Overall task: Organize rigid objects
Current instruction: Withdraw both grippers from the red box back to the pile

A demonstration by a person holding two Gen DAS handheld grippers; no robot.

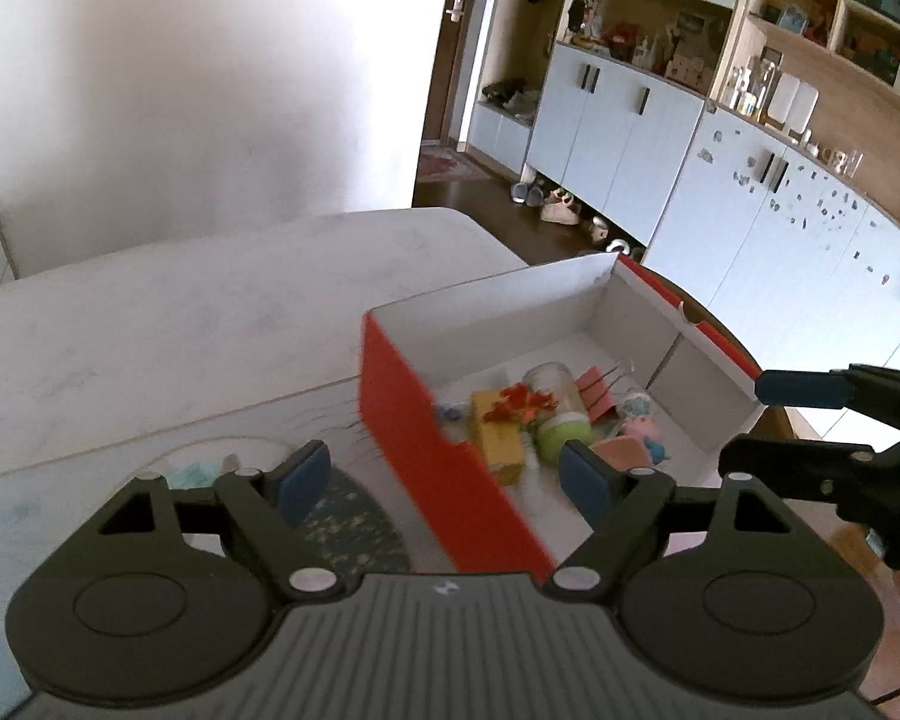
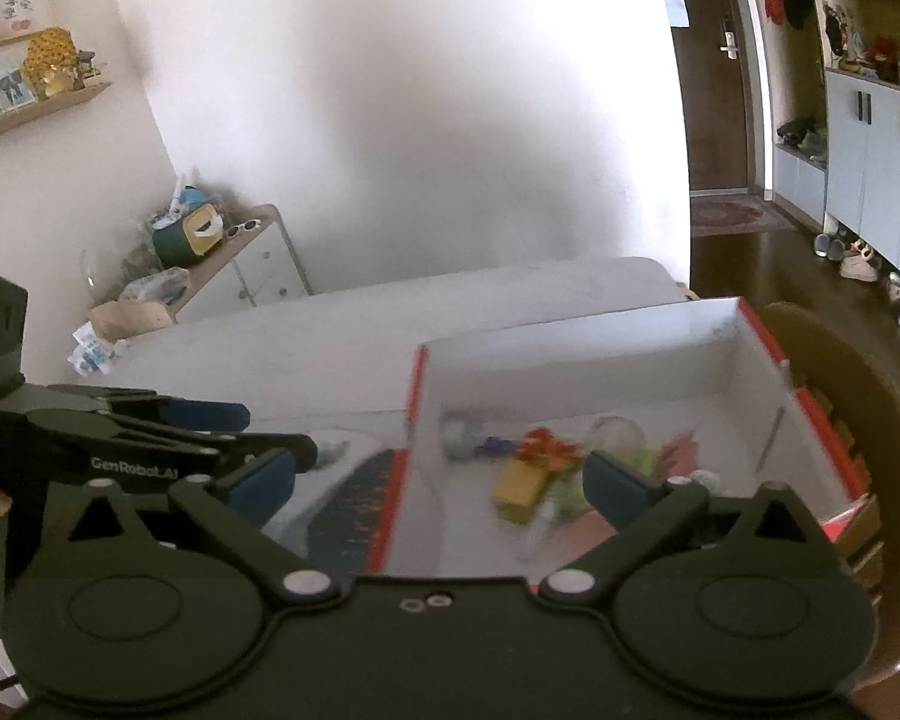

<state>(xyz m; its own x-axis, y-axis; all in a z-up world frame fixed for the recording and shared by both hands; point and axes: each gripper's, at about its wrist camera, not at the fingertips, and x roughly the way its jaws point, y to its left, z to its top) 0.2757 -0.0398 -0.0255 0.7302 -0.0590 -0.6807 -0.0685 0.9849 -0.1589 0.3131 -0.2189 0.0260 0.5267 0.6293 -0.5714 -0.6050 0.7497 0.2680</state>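
Nearest the lens, the left claw (image 1: 444,480) is spread wide with nothing between its blue pads, hovering over the near left wall of the red box (image 1: 414,420). That wall runs between the fingers and blocks the straight line to the contents. On the pale tabletop (image 1: 150,330), just left of the box, lies a dark patterned oval mat (image 1: 354,522), and beyond the left finger a small teal item, too blurred to name.

Inside the box, at its near end: a yellow block (image 1: 498,438) topped with an orange flower (image 1: 519,405), a clear jar with a green cap (image 1: 555,414) lying on its side, long axis running near to far with the cap toward the camera, pink binder clips (image 1: 597,390) to its right with wire handles pointing far right, and a pink slab (image 1: 621,453) nearest.

Over on the right, the right claw (image 2: 438,483) is also wide and empty, straddling the same box wall. Cabinets (image 1: 630,108) and shoes stand far behind.
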